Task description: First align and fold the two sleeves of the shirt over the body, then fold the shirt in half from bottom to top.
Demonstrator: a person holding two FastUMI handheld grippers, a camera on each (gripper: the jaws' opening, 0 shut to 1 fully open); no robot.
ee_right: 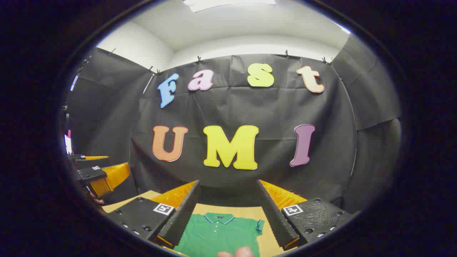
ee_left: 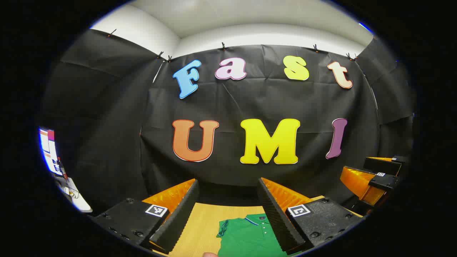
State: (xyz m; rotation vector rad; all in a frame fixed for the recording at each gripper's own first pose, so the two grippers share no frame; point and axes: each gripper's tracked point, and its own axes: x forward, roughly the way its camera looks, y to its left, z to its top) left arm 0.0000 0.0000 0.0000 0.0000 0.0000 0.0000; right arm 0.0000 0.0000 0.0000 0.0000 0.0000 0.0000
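A green polo shirt (ee_left: 250, 235) with a blue-trimmed collar lies flat on the wooden table (ee_left: 200, 228). In the left gripper view my left gripper (ee_left: 228, 185) is held above it, open, nothing between its fingers; the shirt's collar and one sleeve show below. My right gripper (ee_right: 228, 185) is also open and empty, with the shirt (ee_right: 217, 233) seen below between its fingers, collar toward the far wall and a short sleeve (ee_right: 259, 226) out to the right. The right gripper (ee_left: 375, 178) appears at the right edge of the left gripper view, the left gripper (ee_right: 96, 175) at the left edge of the right gripper view.
The booth's black cloth wall rises just behind the table's far edge. A screen (ee_left: 50, 150) and a white surface stand at the far left. A fingertip (ee_right: 237, 252) pokes in at the bottom edge of the right gripper view.
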